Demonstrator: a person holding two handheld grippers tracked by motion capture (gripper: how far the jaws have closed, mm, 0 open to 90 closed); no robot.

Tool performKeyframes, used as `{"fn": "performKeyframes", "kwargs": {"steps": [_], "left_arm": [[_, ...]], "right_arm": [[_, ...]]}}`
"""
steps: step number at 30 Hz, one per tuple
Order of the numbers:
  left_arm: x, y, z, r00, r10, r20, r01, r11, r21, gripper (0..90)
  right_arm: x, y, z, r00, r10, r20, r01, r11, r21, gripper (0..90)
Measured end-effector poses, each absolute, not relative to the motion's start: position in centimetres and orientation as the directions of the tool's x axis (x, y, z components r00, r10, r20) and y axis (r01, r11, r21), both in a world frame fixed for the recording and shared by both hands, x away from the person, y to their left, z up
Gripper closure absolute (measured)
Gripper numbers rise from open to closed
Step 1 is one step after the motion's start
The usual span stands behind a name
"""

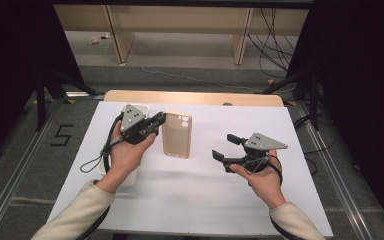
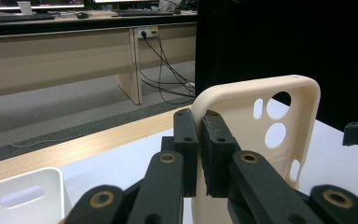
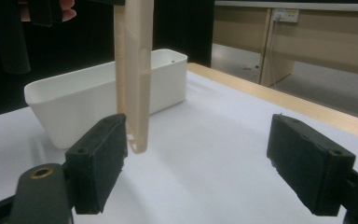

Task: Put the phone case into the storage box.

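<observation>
The left gripper (image 1: 155,121) has its fingers (image 2: 186,135) clenched on the long edge of a beige phone case (image 1: 176,134), which sits just above the middle of the high view, lifted off the white tabletop (image 1: 200,200); in the left gripper view the case (image 2: 265,126) rises at centre right with its camera holes toward the top. The right gripper (image 1: 226,146) waits to the right of centre in the high view, its fingers (image 3: 98,163) released and spread wide. In the right gripper view the case (image 3: 133,70) hangs edge-on at upper left, its lower corner just beside the left-hand finger, though I cannot tell whether they touch. The step in hand looks like a second grasp by the right gripper on the case. To do it well, the left hand should keep the case steady, since only a thin rim is pinched and it could pivot. The right gripper should slide sideways until the rim sits midway between its fingers rather than against one of them, then close squarely on the wall, not on a rounded corner. The white bin (image 3: 107,93) stands close behind at left centre of that view, so the approach should stay clear of its rim.
</observation>
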State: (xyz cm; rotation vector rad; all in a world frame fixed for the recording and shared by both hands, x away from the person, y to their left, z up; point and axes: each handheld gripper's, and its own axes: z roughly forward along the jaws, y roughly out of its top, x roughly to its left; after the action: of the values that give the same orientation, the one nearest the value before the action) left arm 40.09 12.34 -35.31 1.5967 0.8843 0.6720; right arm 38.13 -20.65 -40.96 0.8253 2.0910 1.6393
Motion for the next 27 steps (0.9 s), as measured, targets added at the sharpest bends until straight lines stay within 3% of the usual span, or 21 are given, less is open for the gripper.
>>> {"fn": "performKeyframes", "kwargs": {"steps": [27], "left_arm": [[40.1,13.8,-34.9,0.526,0.849,-0.048,0.195,-0.066,0.979,85.2]], "right_arm": [[36.9,-22.6,-41.2,-0.749,0.658,0.081,0.232,0.145,0.962,20.1]]}}
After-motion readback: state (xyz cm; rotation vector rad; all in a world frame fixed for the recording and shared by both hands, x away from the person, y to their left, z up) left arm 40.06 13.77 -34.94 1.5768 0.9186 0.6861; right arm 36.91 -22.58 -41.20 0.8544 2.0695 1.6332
